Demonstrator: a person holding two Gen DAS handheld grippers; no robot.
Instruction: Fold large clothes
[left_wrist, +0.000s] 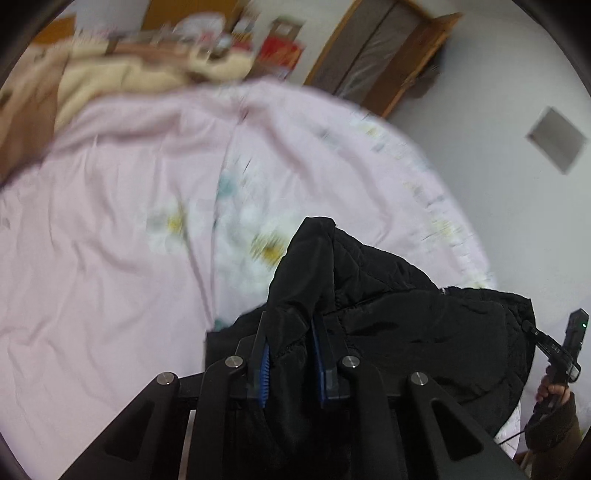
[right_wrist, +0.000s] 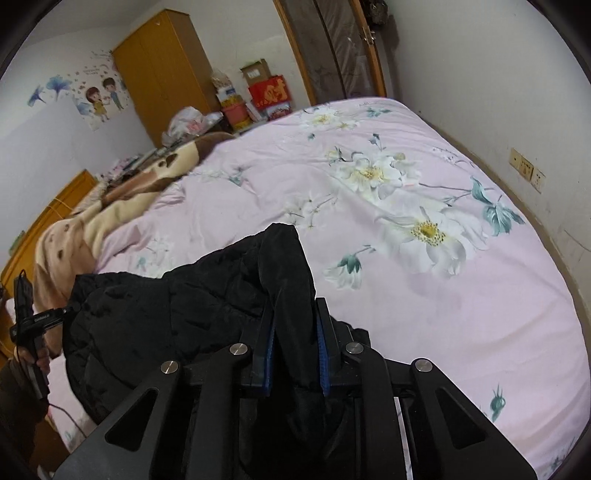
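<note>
Black quilted padded jacket (right_wrist: 207, 295) hangs bunched between your grippers above the pink floral bedspread (right_wrist: 406, 206); your left gripper (left_wrist: 290, 332) clamps one fold; your right gripper (right_wrist: 293, 325) pinches another.

Even indoor light; left view motion-blurred, edges warped

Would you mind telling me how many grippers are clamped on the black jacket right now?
2. The left gripper pinches a raised fold of the black jacket, and the right gripper pinches another fold, above the pink floral bedspread.
</note>
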